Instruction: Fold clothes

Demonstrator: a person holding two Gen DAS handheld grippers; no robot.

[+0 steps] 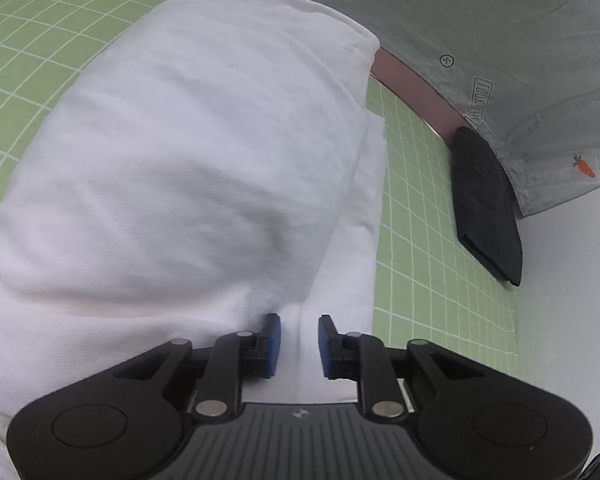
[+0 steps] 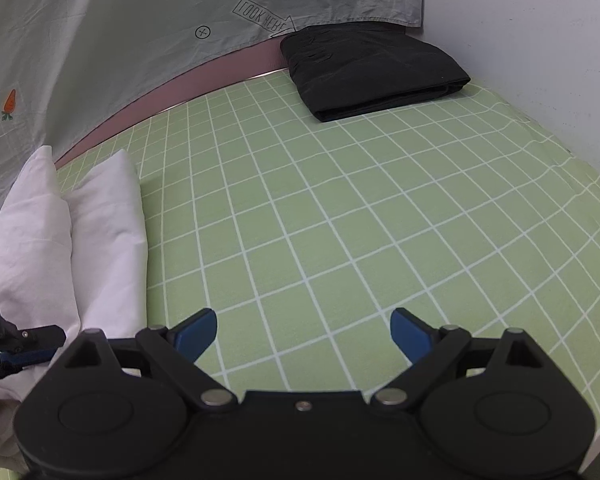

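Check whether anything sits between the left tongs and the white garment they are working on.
Nothing visible does. The left tongs hang directly over the white garment, jaws slightly apart with only its cloth beneath the gap. The folded black garment lies off to the side on the green checked sheet.

wrist views angled down, sharing black garment (image 1: 486, 204)

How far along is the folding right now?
Done: folded black garment lies at the mat's far edge. In hand: white cloth is doubled over; left tongs stand open above it, right tongs open over bare green grid mat. Left: neatening.
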